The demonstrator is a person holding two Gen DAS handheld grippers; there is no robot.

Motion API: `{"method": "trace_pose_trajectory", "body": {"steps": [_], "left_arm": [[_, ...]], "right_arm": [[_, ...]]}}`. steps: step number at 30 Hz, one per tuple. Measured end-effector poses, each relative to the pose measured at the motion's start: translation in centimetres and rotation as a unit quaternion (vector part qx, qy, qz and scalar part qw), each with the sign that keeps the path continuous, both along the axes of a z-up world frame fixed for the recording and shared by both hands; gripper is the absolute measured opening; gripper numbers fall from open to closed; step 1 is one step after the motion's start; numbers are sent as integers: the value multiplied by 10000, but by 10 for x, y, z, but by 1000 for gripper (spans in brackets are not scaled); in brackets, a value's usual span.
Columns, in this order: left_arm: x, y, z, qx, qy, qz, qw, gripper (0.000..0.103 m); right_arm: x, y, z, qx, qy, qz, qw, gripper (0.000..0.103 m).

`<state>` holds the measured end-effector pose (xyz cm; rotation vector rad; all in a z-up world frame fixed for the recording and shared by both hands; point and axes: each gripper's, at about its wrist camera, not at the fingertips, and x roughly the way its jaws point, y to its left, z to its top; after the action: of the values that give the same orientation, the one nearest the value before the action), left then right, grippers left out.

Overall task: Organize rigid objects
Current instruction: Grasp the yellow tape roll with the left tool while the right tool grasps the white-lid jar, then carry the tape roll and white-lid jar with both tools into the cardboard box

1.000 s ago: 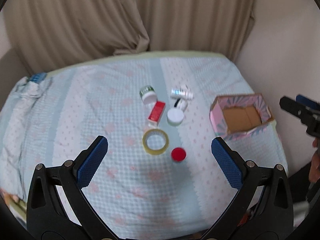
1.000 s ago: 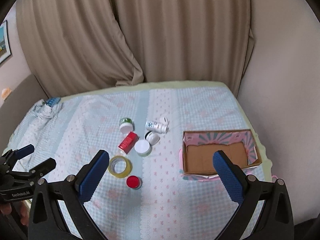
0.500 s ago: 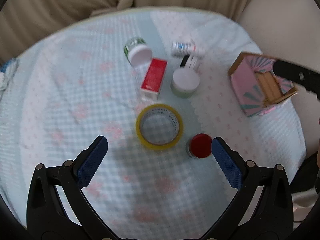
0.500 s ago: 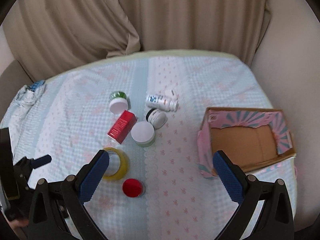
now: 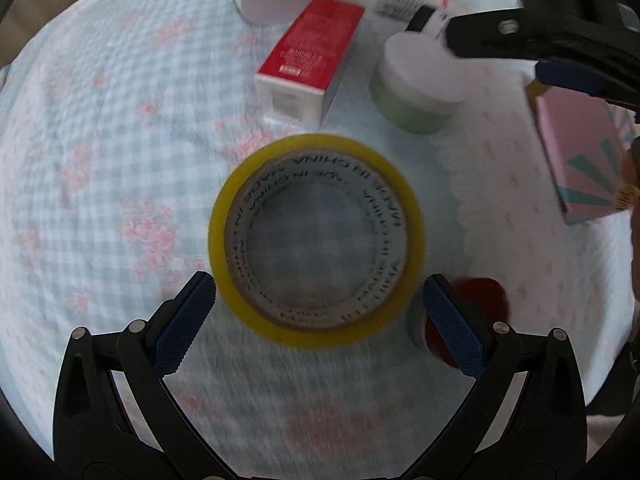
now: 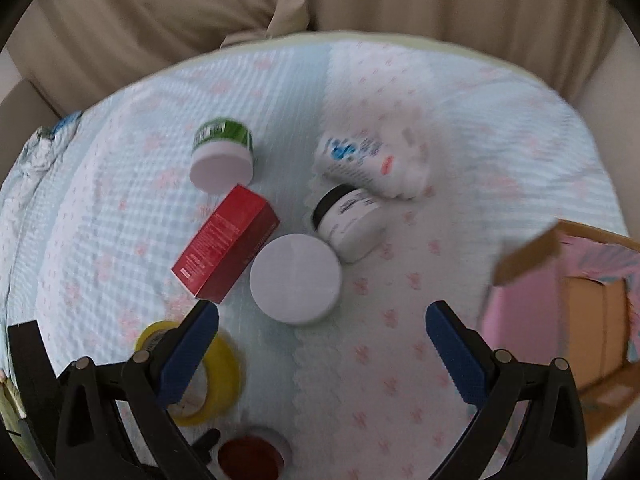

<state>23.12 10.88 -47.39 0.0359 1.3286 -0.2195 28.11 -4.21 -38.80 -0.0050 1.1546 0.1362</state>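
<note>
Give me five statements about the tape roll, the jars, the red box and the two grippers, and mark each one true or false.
1. The left gripper is open, its fingers on either side of the yellow tape roll. True.
2. The tape roll stands on its edge. False: it lies flat, with the cloth showing through its core.
3. The red box lies on its side next to the white-lidded jar. True.
4. The right gripper is shut on the white-lidded jar. False: it is open and holds nothing.
5. The red-lidded jar sits inside the pink cardboard box. False: it sits on the cloth near the tape roll.
</note>
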Motion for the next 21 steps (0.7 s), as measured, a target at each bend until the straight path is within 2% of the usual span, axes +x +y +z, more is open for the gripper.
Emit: {"method": "trace_pose_trajectory", "body": {"steps": [6,10,14,16,18,21], "left_arm": [[14,-12,-22,221,-30,-8,9998,102],[25,-22,-28,419,-99,-15,9991,102],[31,-28,-30,531,-39,-86,9985,97],[31,-29,-26,541,-21,-117,9985,97],[33,-28,-26,490,3,-114,9987,97],[42,-23,-20,458,22,-131,9989,97]], "right_arm": [[26,16,-46,-1,366,171,9992,103],[39,17,-63,-235,506,115,9984,101],[48,13,-71,-201,706,58,9973,92],[50,15,-71,-159,754,161,9969,78],[52,21,-71,-196,772,321,9963,68],[54,30,-70,-357,781,365,9956,68]]}}
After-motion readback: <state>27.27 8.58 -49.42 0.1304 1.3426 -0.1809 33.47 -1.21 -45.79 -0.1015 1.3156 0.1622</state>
